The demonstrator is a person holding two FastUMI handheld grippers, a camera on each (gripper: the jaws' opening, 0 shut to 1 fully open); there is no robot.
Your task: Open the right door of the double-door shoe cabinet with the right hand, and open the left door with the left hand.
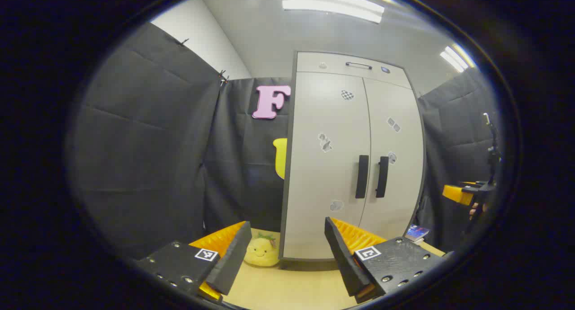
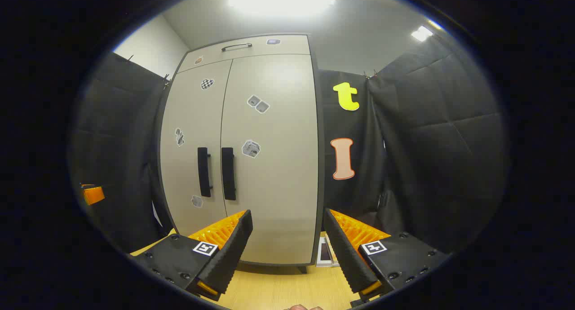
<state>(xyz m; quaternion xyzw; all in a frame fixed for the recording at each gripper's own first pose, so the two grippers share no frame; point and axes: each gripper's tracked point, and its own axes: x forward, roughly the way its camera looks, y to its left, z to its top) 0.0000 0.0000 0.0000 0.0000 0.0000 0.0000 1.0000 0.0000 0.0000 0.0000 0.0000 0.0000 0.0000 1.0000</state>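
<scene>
Shoe cabinet (image 2: 238, 157) ahead, both doors closed. My right gripper (image 2: 287, 245) spread wide, empty, well short of right door handle (image 2: 228, 173). My left gripper (image 1: 287, 251) also spread, empty; left door handle (image 1: 362, 176) beyond. Best: centre right handle between fingers, clamp, pull outward along hinge arc.

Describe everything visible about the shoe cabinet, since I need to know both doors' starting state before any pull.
The shoe cabinet is tall and pale grey with a dark frame, standing upright on a light wooden surface against the black cloth wall. Both doors are shut, flush, and dotted with small stickers. Two dark vertical handles, the left door's handle and the right door's handle, flank the centre seam. A top drawer carries a horizontal pull. Neither gripper touches it.
</scene>
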